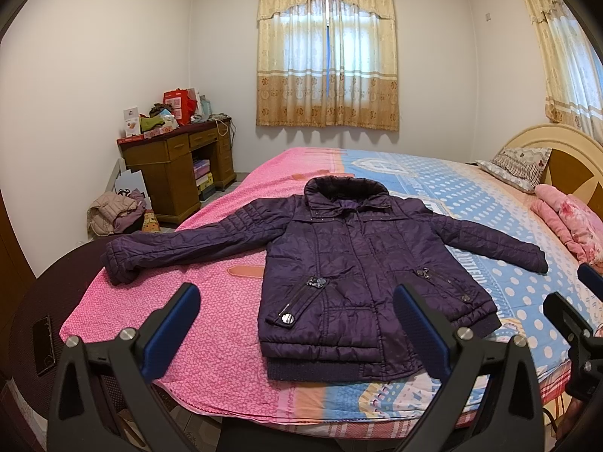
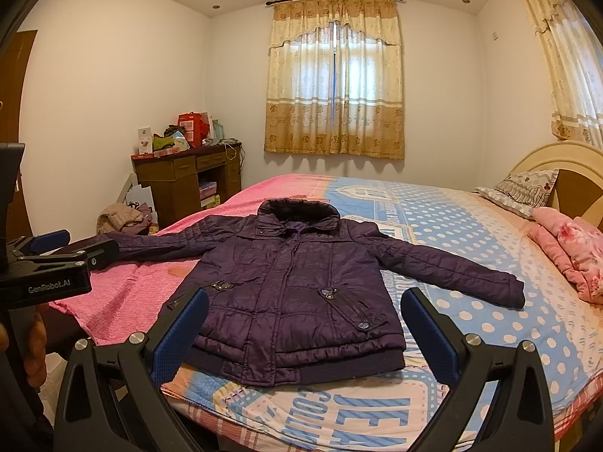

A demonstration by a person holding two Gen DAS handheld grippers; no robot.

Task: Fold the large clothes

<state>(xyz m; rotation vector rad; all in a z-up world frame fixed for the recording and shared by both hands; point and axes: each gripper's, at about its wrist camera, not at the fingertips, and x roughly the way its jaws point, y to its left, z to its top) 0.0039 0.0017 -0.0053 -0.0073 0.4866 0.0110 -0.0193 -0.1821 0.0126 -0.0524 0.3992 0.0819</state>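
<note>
A dark purple quilted jacket (image 1: 339,260) (image 2: 297,286) lies flat and face up on the bed (image 1: 211,339), collar toward the window, hem toward me, both sleeves spread out sideways. My left gripper (image 1: 297,320) hovers open just short of the hem, its blue pads wide apart and holding nothing. My right gripper (image 2: 305,324) also stands open before the hem, empty. In the right wrist view, the left gripper's body (image 2: 49,263) shows at the left edge, over the left sleeve cuff.
The bed's pink and blue sheet (image 2: 471,248) extends right to a pillow (image 1: 516,165) and a folded pink blanket (image 1: 569,222) by the headboard. A wooden desk (image 1: 181,165) piled with clutter and a heap of clothes (image 1: 113,214) stand far left. A phone (image 1: 43,342) lies beside the bed.
</note>
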